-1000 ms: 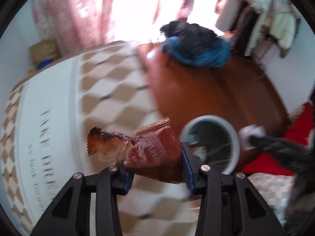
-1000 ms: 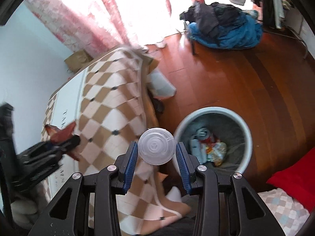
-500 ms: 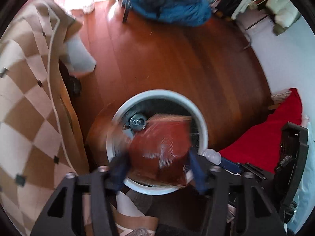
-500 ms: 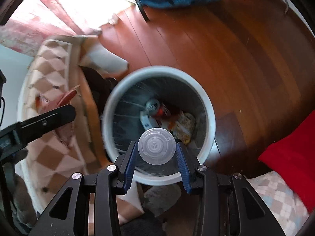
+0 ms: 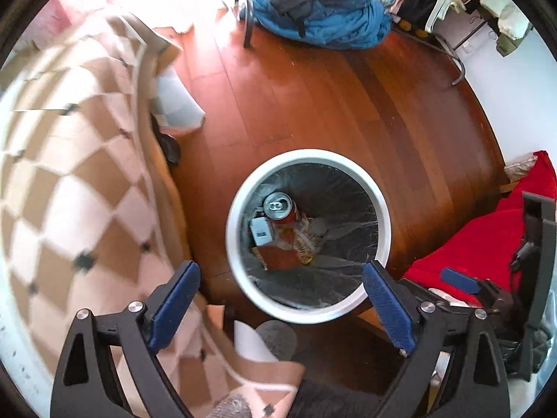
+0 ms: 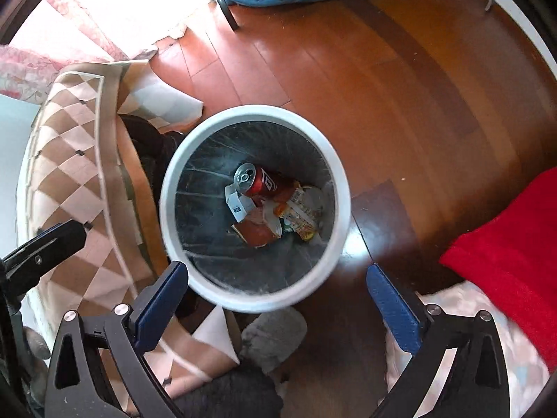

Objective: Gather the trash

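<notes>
Both grippers are hovering over the white bin (image 6: pixel 256 299), the left gripper (image 5: pixel 282 304) and the right gripper (image 6: pixel 278 303) each standing with jaws wide apart and gripping nothing. The trash is lying at the bottom: a red can (image 6: pixel 256 181), a brown wrapper (image 6: pixel 256 231) and some paper scraps, though glare on the liner is blurring smaller pieces. To finish well, both are needing to lift straight up, clear of the rim, before swinging toward the checked blanket (image 5: pixel 80 174).
</notes>
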A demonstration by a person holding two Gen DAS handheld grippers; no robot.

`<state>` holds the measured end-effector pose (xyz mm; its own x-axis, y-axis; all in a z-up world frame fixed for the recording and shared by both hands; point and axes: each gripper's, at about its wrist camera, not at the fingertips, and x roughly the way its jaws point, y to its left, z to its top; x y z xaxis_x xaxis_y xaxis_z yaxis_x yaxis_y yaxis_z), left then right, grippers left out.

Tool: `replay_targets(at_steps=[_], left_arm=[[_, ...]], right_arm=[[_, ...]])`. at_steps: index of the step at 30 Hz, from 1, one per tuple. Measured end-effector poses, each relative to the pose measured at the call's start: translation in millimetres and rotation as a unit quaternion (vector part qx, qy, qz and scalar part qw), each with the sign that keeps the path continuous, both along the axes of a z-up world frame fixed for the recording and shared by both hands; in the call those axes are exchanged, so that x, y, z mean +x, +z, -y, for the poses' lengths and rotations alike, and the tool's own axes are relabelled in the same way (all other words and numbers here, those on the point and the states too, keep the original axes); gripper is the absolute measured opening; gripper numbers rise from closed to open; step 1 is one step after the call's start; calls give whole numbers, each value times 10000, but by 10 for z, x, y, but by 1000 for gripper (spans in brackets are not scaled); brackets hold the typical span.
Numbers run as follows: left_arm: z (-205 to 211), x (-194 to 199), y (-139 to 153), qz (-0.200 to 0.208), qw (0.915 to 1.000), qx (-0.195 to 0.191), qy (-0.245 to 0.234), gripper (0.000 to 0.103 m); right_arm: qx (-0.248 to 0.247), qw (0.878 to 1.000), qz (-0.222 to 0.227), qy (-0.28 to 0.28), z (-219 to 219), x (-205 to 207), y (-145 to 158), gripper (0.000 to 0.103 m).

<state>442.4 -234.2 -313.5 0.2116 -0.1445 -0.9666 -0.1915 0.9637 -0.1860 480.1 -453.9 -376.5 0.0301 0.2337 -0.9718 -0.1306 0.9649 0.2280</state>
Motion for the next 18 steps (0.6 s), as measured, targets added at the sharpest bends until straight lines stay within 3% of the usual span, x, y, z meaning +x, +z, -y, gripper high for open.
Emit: replay_targets(at_steps=[3,18], left_arm=[[-26,-165,221,149,9999,50,33,96],[49,-1211,1865,1299,9913,165,-125,96]], right_arm=[[17,9999,109,41,23,-134,305,103],[601,9912,1126,361,161,-1080,2347,103]])
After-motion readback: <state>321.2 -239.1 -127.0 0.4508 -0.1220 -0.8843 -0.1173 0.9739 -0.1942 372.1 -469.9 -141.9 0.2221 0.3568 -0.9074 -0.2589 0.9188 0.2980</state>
